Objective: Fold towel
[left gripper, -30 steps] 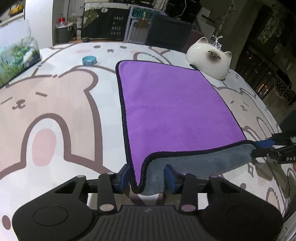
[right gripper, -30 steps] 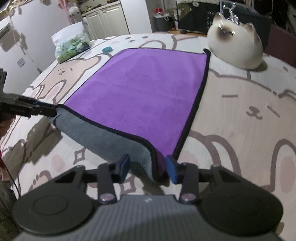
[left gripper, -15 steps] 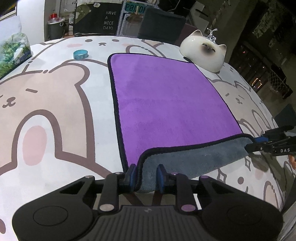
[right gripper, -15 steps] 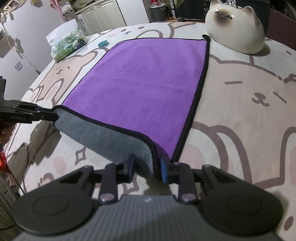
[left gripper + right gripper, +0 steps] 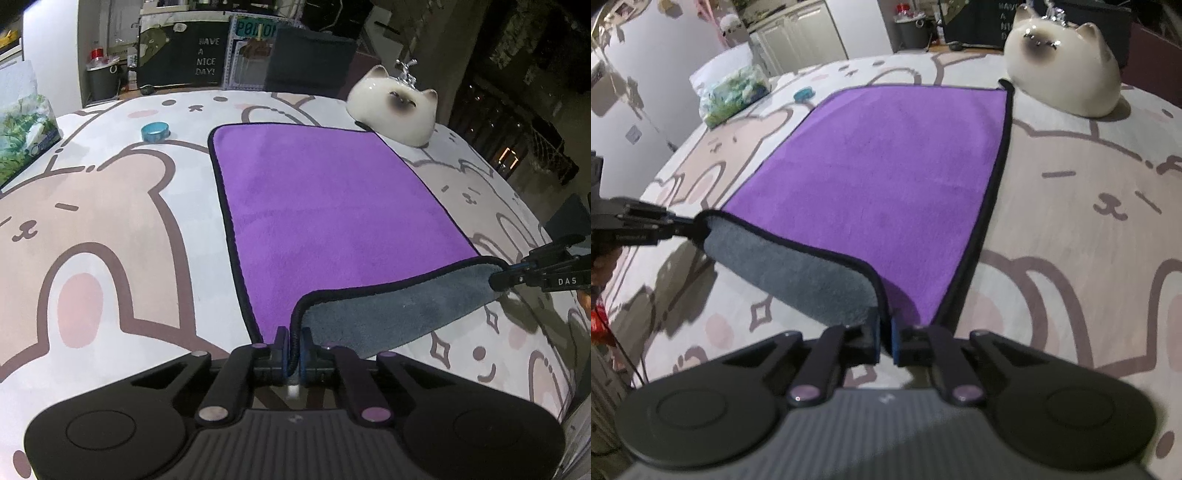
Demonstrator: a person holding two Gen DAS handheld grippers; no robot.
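Both grippers have closed over the past second, each set of blue pads going from spread around a near corner to pinching it. At the bottom of its own view, the left gripper (image 5: 293, 349) clamps the black-piped near-left corner of the towel (image 5: 325, 206); the right gripper (image 5: 884, 341) does the same at the near-right corner. Each points forward and low over the table (image 5: 110, 229), and each shows in the other's view, reaching in level from the side (image 5: 517, 275) (image 5: 670, 223). Between the 2 grips the near hem is raised and curled back, its grey underside (image 5: 798, 269) showing. Beyond that the purple face lies flat, its long axis running away from the cameras. Its far-right corner touches a ceramic cat (image 5: 393, 110); a blue ring (image 5: 155, 131) sits near the far-left corner.
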